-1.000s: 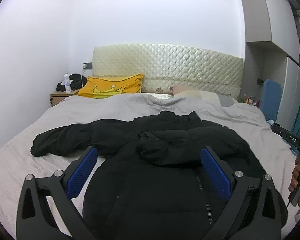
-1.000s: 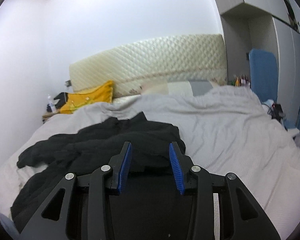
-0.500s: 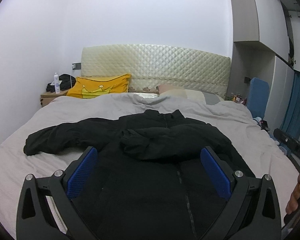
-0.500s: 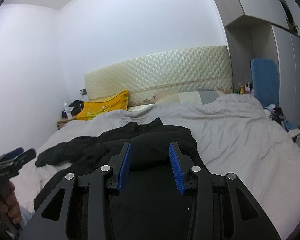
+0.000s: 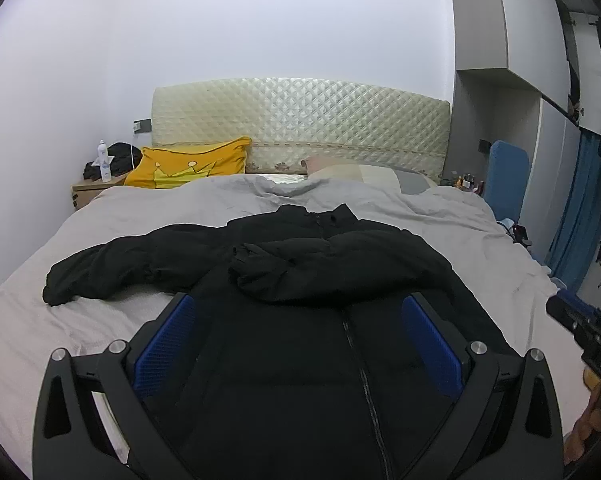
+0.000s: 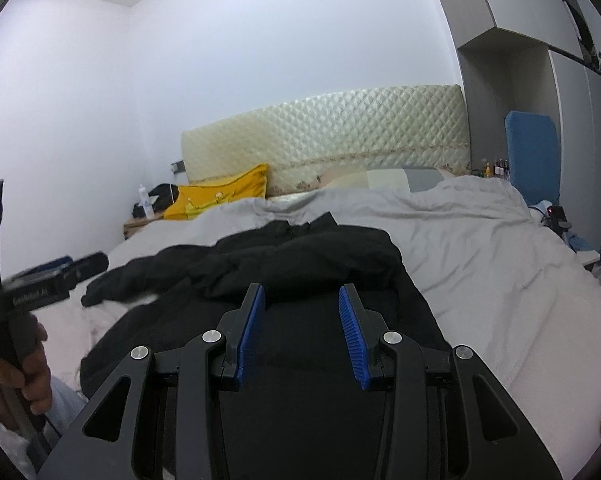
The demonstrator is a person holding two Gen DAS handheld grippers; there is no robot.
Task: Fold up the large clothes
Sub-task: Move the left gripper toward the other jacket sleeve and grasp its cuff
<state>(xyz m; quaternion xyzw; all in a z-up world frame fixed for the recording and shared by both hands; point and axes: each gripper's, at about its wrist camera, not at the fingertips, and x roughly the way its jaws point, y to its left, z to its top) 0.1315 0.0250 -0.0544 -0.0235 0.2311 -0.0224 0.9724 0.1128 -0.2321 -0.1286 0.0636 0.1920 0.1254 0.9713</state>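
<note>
A large black padded jacket [image 5: 300, 320] lies front up on the grey bed [image 5: 100, 320], zip down the middle. Its right sleeve is folded across the chest and its left sleeve [image 5: 100, 268] stretches out to the left. My left gripper [image 5: 296, 312] hovers above the jacket's lower body, jaws wide open and empty. My right gripper [image 6: 302, 292] hangs over the jacket [image 6: 300, 260] too, jaws partly open with nothing between them. Each gripper's body shows at the edge of the other view, held by a hand [image 6: 24, 364].
A yellow pillow [image 5: 188, 164] and pale pillows lie against the quilted headboard [image 5: 300, 120]. A bedside table [image 5: 92, 188] with a bottle stands far left. A blue chair [image 5: 506, 176] and wardrobes line the right side. Bare grey bedding [image 6: 500, 280] lies right of the jacket.
Both grippers have drawn back from the jacket toward the foot of the bed, the right one more. More of the jacket and bed shows now. Neither pair of jaws has changed its opening.
</note>
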